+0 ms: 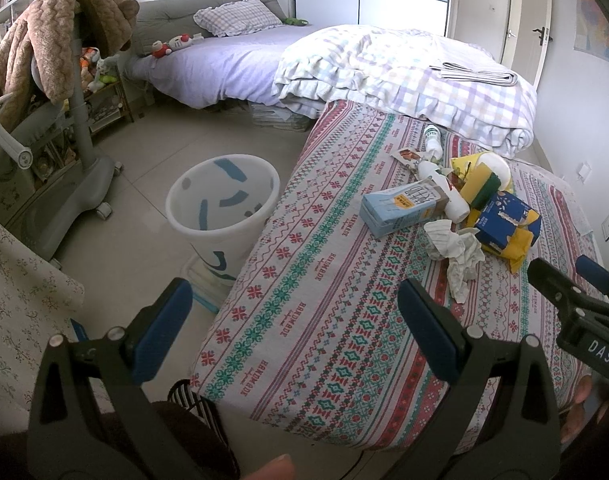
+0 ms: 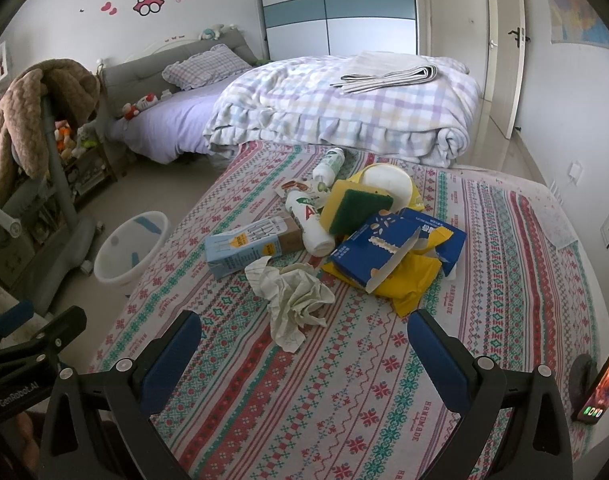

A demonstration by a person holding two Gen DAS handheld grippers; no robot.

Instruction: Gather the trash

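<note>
Both the right gripper (image 2: 304,344) and the left gripper (image 1: 292,316) hung spread wide and empty over the patterned table (image 2: 384,400). The crumpled paper (image 2: 294,300) lay just ahead, fronting the trash pile (image 2: 368,232). Collecting had seemingly not begun; next, close on the paper and carry it to the bin (image 1: 220,204) on the floor.

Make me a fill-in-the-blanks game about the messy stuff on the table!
1. The white bin stands on the ____ beside the table.
2. The scrubbing sponge is yellow and ____.
3. Nearest the right gripper lies a crumpled ____.
4. The fingers of the left gripper are ____, holding nothing.

Missing words: floor; green; tissue; open
</note>
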